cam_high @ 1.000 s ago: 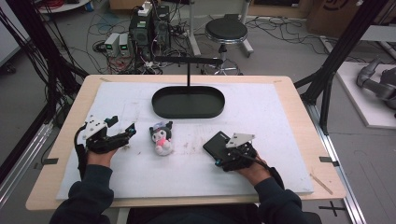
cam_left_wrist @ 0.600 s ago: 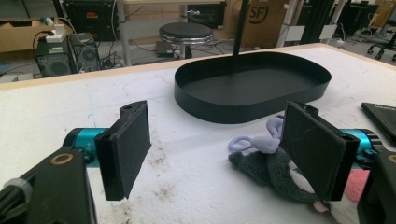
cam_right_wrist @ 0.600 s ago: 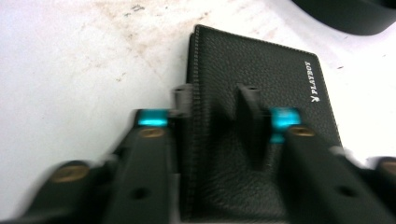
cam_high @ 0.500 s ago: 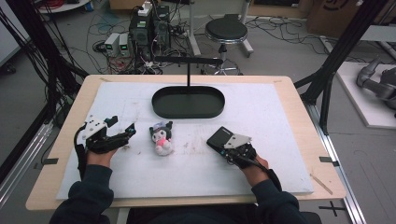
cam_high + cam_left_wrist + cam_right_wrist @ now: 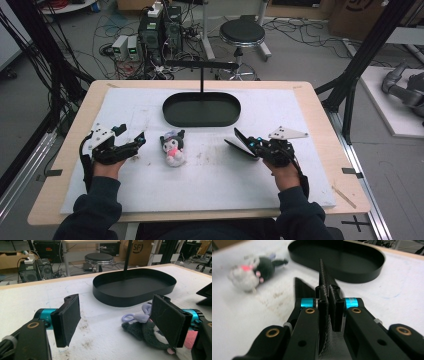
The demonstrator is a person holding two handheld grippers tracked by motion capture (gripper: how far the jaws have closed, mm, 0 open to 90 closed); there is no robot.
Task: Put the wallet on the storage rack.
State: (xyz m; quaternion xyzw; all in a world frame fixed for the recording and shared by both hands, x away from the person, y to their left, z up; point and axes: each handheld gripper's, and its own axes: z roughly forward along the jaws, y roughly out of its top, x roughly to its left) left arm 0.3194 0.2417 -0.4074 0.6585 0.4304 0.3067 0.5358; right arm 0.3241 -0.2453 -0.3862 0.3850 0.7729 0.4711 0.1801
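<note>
My right gripper [image 5: 254,145] is shut on a flat black stitched wallet [image 5: 239,141], its jaws having just closed on it. The wallet hangs tilted a little above the white mat. In the right gripper view the wallet [image 5: 323,272] stands edge-on between the pads of the right gripper [image 5: 329,291]. My left gripper [image 5: 132,135] rests open at the mat's left. A small plush toy [image 5: 173,147], black with a pink and white face, lies just to its right. In the left gripper view the left gripper [image 5: 117,320] has its jaws wide apart, and the toy [image 5: 145,330] lies behind the right jaw.
A black oval tray [image 5: 200,122] with an upright post and crossbar stands at the back middle of the mat [image 5: 210,185]. Beyond the table are a stool [image 5: 242,34], computers and cables. The tray [image 5: 362,277] lies just ahead of the wallet.
The right gripper has closed on the wallet, lifted it off the mat and tilted it up, drifting slightly right. The left gripper and the plush toy have not moved.
</note>
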